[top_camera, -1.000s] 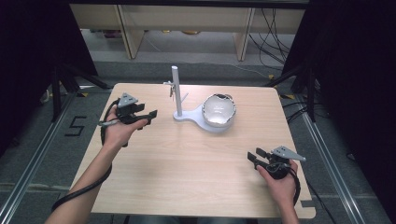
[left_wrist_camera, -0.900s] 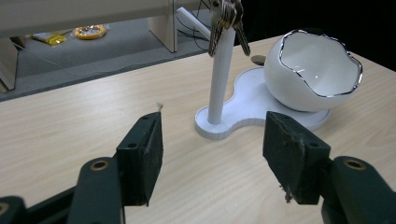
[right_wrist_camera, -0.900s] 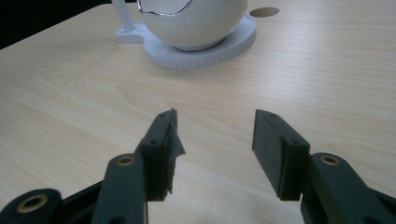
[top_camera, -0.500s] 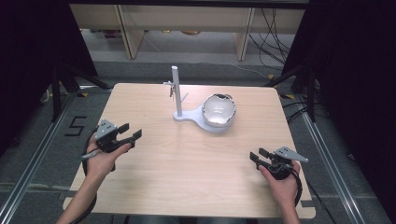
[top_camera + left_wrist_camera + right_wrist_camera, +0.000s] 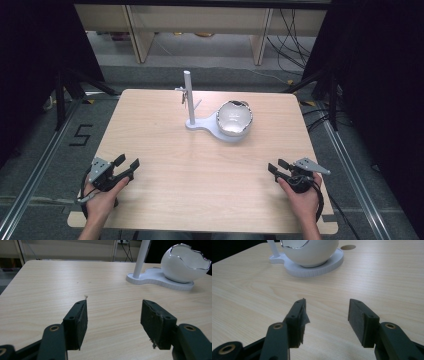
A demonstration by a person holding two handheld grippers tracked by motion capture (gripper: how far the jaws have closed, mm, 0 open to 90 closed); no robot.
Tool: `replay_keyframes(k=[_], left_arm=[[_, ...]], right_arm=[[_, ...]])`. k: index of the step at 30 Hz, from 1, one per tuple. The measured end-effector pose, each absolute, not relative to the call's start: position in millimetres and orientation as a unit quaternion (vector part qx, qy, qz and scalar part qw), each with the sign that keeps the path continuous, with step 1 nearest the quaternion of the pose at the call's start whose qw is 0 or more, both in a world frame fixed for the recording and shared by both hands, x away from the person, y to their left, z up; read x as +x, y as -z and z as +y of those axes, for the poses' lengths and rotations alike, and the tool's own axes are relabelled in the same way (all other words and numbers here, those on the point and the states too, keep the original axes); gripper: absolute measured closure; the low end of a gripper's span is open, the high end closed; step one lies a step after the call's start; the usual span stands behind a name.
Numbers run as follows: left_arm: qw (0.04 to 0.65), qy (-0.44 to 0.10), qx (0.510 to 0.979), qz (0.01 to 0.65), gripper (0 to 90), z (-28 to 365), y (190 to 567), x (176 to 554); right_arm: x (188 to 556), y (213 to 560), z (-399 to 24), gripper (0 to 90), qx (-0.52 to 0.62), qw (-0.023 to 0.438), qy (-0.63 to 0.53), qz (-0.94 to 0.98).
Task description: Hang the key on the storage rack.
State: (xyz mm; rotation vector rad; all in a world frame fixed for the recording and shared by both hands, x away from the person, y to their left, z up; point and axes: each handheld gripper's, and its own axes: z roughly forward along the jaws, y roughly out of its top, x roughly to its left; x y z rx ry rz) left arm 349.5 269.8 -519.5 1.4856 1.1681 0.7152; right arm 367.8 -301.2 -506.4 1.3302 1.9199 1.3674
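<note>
Both tongs, left point(image 5: 127, 165) and right point(image 5: 276, 167), gape wide, empty, low over near surface point(image 5: 165, 150). Eggshell-shaped bowl point(image 5: 234, 118) on white stand point(image 5: 192, 102) sits mid-far (untouched). Likely pre-reach; next move: advance toward bowl.

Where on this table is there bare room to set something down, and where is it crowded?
Bare wood runs across the near half of the table, between the left tool and the right tool, both open and empty. The far left corner is free too. It is crowded only at far centre, around the white stand and the egg-shaped bowl.
</note>
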Motion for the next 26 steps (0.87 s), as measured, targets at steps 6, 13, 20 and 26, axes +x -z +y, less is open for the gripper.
replay_keyframes(k=[6,13,20,26], left_arm=[[0.527,-0.313,0.622,0.488,35.9,266.8,524.1,344.6],[0.528,-0.318,0.617,0.489,33.5,266.7,524.3,344.3],[0.520,-0.320,0.634,0.475,34.2,261.5,524.3,344.8],[0.507,-0.317,0.645,0.476,35.9,258.1,523.5,344.3]], right_arm=[[364.1,506.2,-299.8,49.8,0.474,0.241,-0.488,0.692],[359.9,510.1,-296.6,49.4,0.485,0.234,-0.493,0.684],[360.4,513.6,-295.1,49.3,0.487,0.251,-0.504,0.668],[361.2,513.4,-299.8,46.7,0.482,0.249,-0.506,0.671]])
